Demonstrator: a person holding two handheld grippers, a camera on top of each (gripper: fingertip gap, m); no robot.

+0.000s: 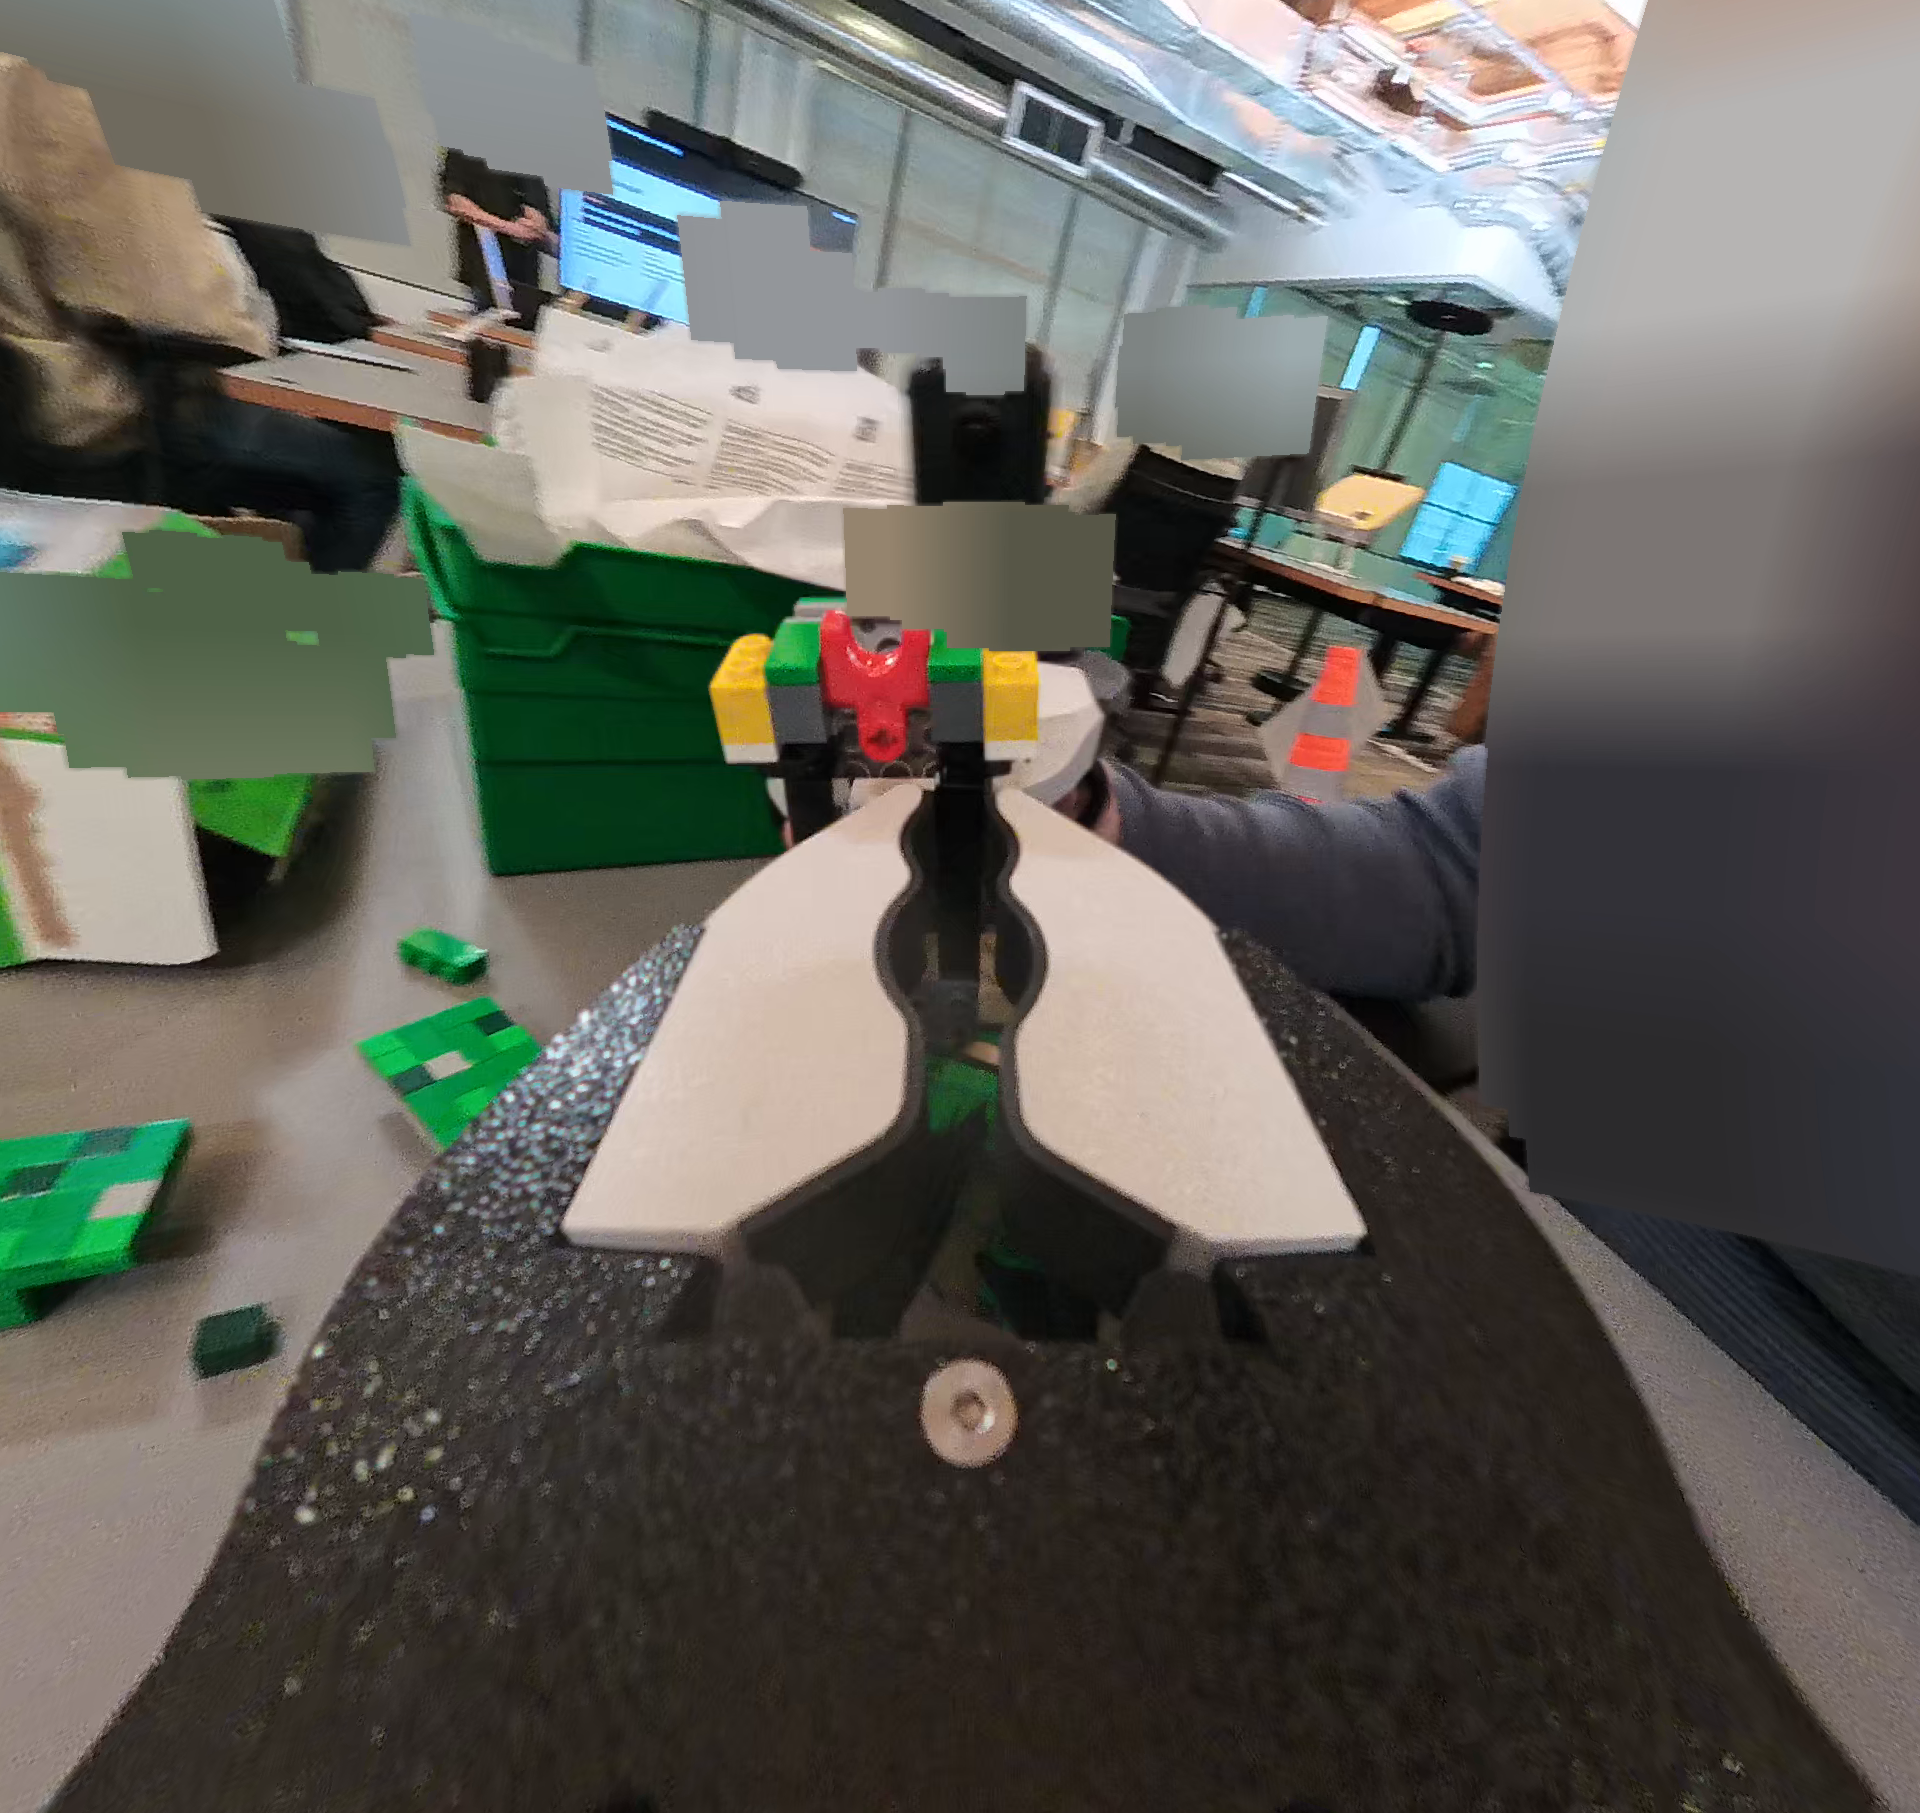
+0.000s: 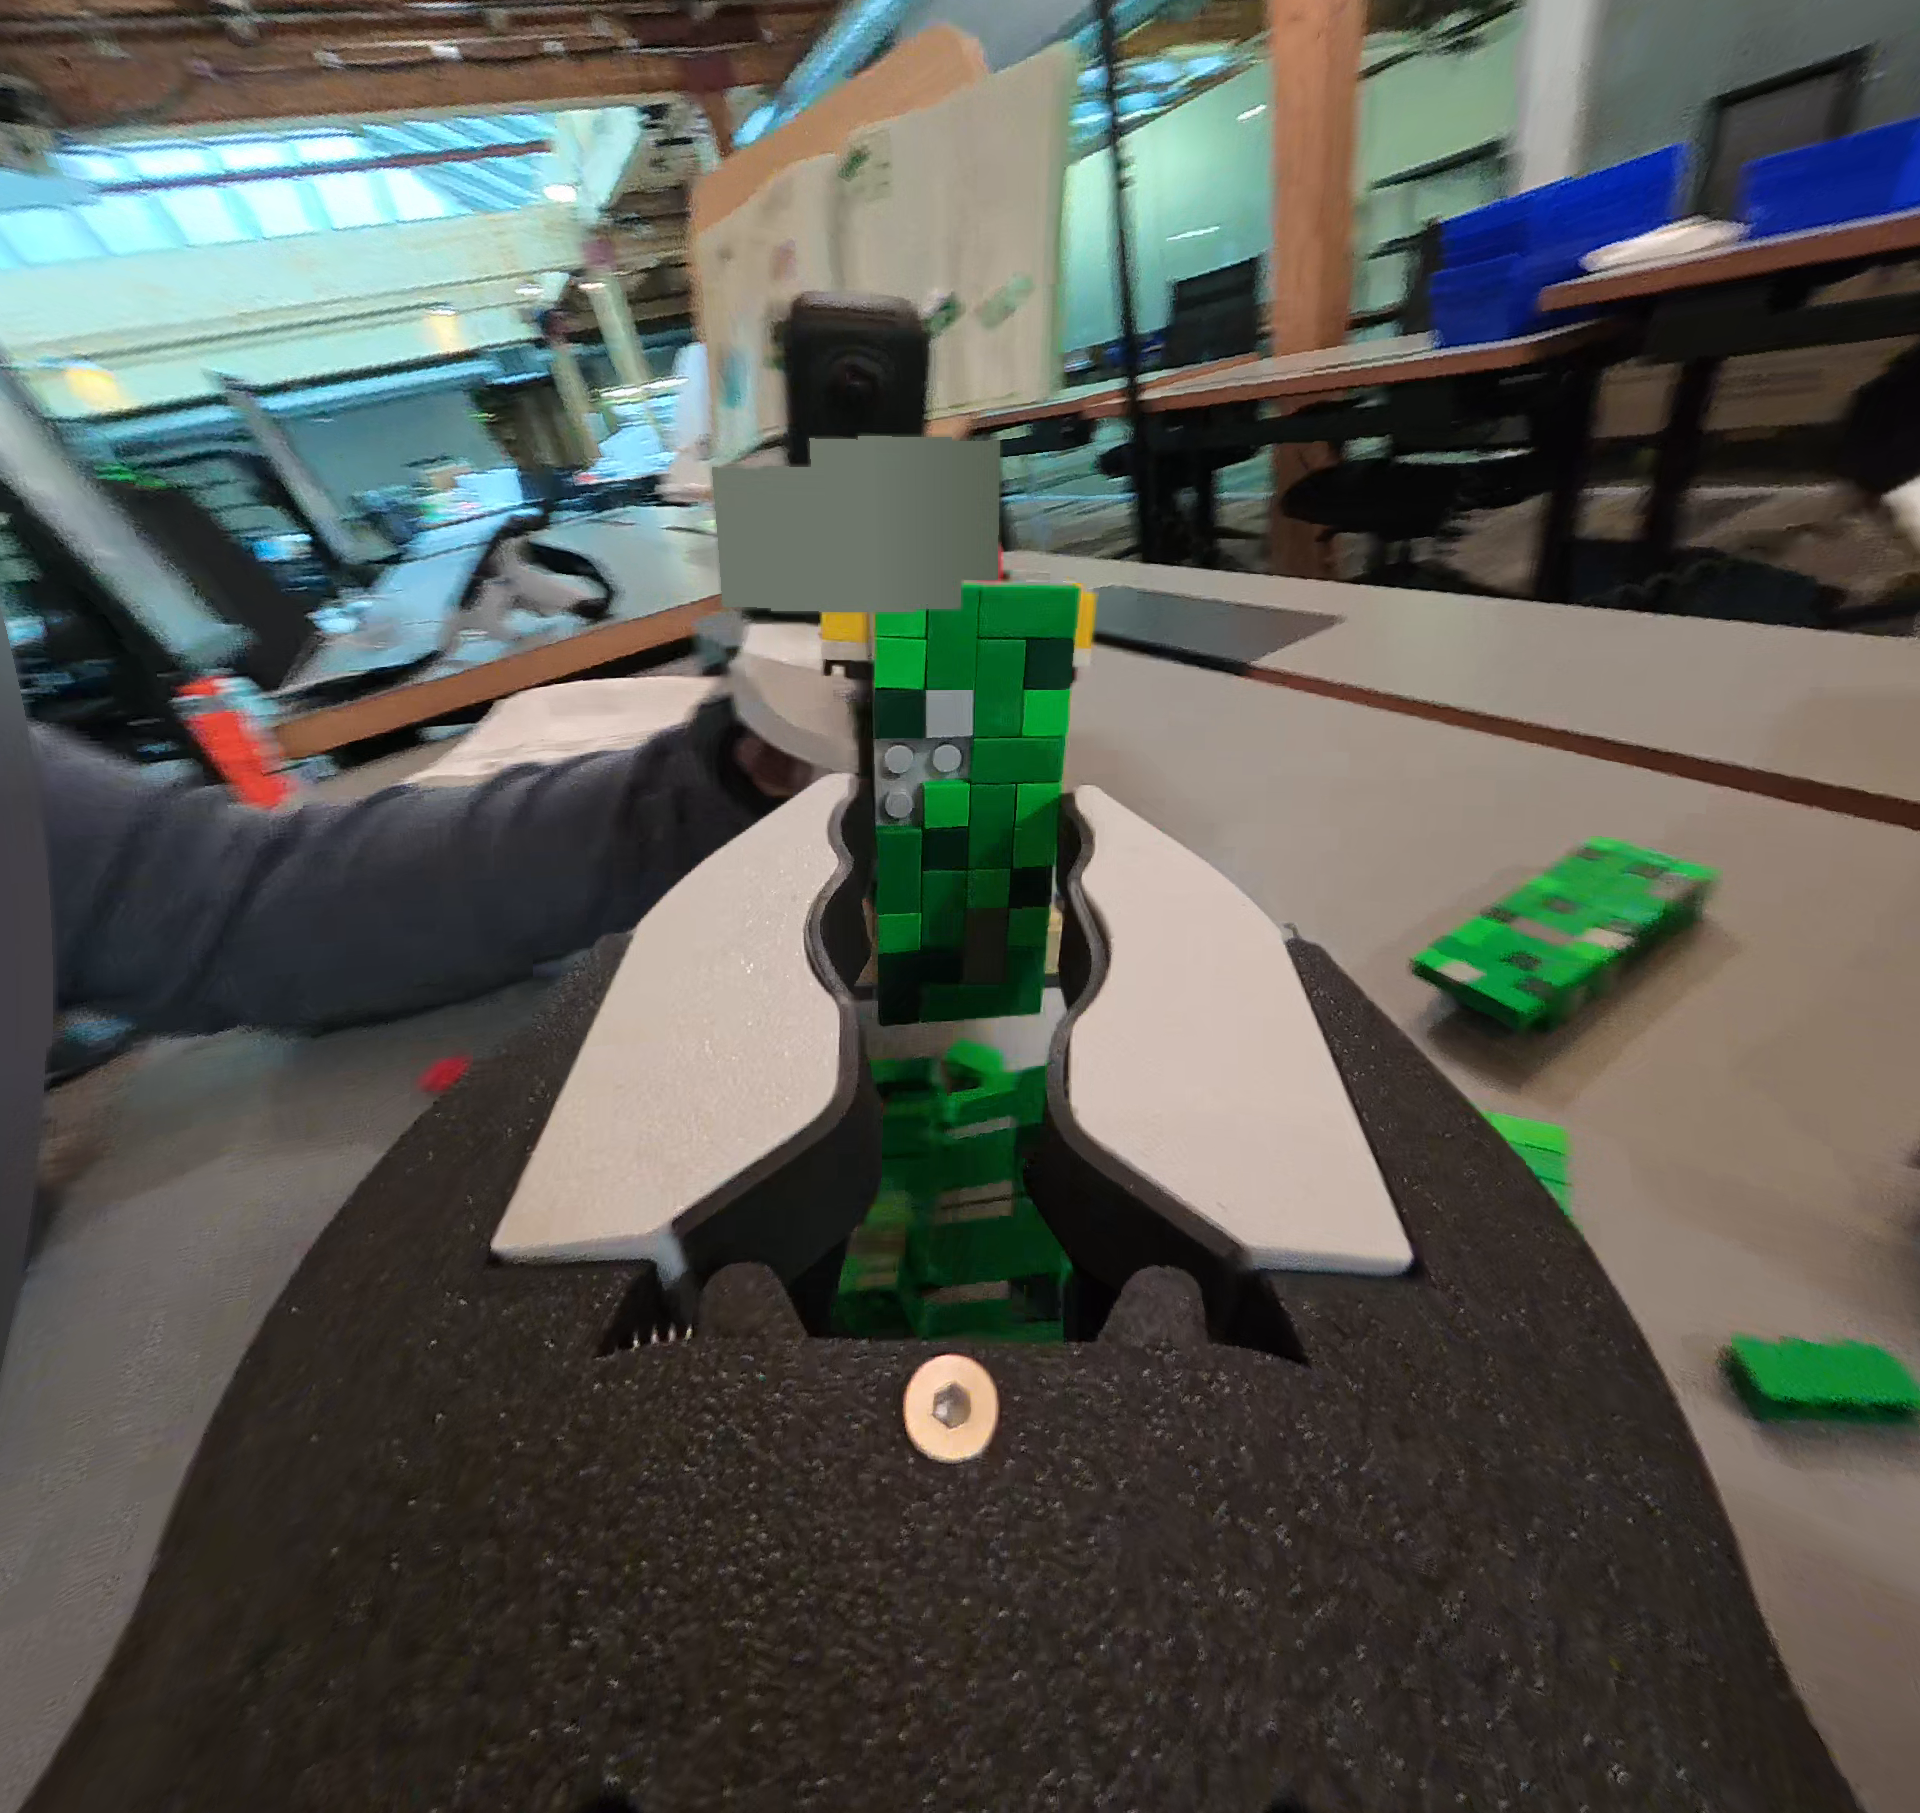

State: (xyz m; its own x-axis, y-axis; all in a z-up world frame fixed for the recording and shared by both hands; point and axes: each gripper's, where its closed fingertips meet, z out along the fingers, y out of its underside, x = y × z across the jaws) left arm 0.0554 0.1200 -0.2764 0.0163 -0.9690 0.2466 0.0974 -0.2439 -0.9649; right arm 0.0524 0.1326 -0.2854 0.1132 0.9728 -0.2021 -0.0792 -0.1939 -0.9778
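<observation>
Carefully: your right gripper (image 2: 961, 890) pinches the green brick column (image 2: 971, 807), your left gripper (image 1: 956, 828) clamps its black stem (image 1: 958, 880); uneven pull could snap the red piece (image 1: 876, 688) atop that column.

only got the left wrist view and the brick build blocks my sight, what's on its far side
observer: a tall green tiled column stands there, upright between the right tongs.
operator: are they gripping it
observer: cannot tell; the fingers sit close on both sides, contact unclear.
operator: is it all tiled
observer: no, a grey patch near its left edge shows bare studs.
</observation>
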